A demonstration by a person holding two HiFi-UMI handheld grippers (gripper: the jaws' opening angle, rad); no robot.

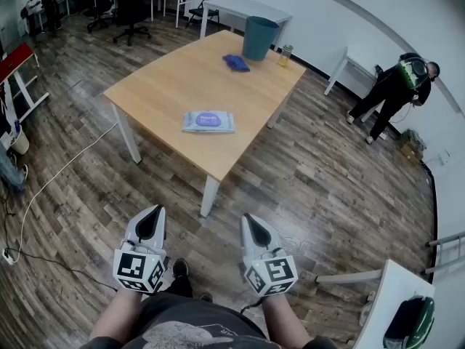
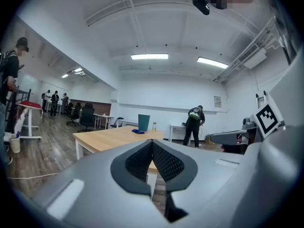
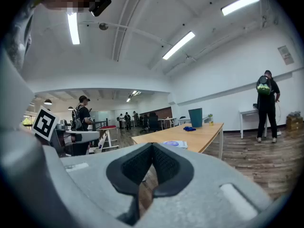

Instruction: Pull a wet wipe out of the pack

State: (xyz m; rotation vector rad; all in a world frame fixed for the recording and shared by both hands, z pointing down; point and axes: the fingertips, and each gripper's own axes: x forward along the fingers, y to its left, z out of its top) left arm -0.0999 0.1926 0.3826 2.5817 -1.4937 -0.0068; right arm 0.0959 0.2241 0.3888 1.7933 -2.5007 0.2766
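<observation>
The wet wipe pack (image 1: 208, 121), pale with a purple label, lies flat near the front edge of the wooden table (image 1: 174, 86); the right gripper view shows the pack (image 3: 175, 144) low over the tabletop. My left gripper (image 1: 153, 214) and right gripper (image 1: 251, 222) hang side by side over the floor, well short of the table, both shut with nothing between the jaws. In the left gripper view the left gripper (image 2: 152, 142) faces the table, whose top (image 2: 114, 137) lies beyond the closed tips. The right gripper (image 3: 152, 146) also points at it.
A teal bin (image 1: 259, 37), a blue cloth (image 1: 236, 63) and a small bottle (image 1: 285, 54) stand at the table's far end. A person (image 1: 396, 89) bends over at the right wall. A white cable (image 1: 51, 180) runs over the floor at left. Office chairs (image 1: 131, 6) stand at the back.
</observation>
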